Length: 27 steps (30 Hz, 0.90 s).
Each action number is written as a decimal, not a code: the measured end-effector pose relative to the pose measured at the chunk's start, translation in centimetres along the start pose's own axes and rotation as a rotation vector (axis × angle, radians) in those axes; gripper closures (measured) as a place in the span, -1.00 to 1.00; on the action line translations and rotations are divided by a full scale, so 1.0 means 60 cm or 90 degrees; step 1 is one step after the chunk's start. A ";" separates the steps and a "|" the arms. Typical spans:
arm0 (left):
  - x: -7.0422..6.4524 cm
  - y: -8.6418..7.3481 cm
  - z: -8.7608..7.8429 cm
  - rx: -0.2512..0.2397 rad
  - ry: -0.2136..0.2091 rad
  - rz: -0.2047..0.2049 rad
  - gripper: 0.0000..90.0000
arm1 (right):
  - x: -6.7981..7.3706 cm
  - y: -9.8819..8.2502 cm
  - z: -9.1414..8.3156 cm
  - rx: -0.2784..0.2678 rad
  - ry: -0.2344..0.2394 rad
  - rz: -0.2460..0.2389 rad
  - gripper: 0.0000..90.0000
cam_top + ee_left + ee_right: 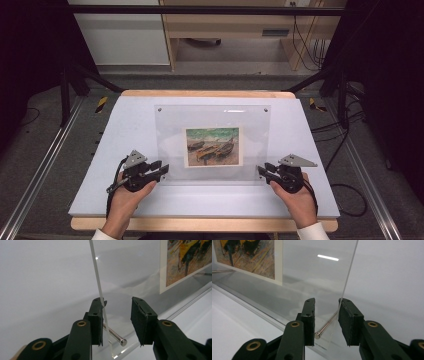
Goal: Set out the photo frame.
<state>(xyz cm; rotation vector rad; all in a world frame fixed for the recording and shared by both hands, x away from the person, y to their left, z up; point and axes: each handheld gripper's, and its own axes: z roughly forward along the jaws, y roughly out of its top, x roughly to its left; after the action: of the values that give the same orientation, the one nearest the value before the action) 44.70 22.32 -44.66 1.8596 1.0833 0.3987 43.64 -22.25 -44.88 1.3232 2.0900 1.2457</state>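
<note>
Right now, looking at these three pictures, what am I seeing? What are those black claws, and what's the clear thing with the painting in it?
A person sits at a white table and holds a hand-operated tool in each hand: the left gripper and the right gripper. Each has two black jaws that pinch.

One picture looks down from above the person. The other two come from small cameras riding on each gripper, looking along its jaws.

On the table stands a clear acrylic photo frame holding a print of boats. A small metal peg sticks out of it near each lower corner.

Each gripper has the frame's side edge between its jaws. One pad is close against the sheet, the other still stands off, so neither is clamped yet.
</note>
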 end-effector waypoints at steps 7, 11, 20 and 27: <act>-0.004 -0.002 -0.002 0.002 0.006 0.004 0.38 | 0.001 -0.003 -0.002 0.001 0.001 0.001 0.49; -0.004 -0.004 -0.003 0.003 0.005 0.004 0.39 | 0.002 -0.005 -0.003 0.004 0.002 0.001 0.49; -0.005 -0.008 -0.006 0.005 0.000 0.006 0.41 | 0.006 -0.010 -0.006 0.008 0.001 0.004 0.49; -0.007 -0.011 -0.007 0.012 -0.001 0.009 0.41 | 0.008 -0.013 -0.008 0.015 0.000 0.001 0.50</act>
<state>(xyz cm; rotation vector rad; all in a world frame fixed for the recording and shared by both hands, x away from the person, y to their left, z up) 43.83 22.35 -44.93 1.8845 1.0772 0.3958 42.62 -22.19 -45.22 1.3354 2.1097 1.2261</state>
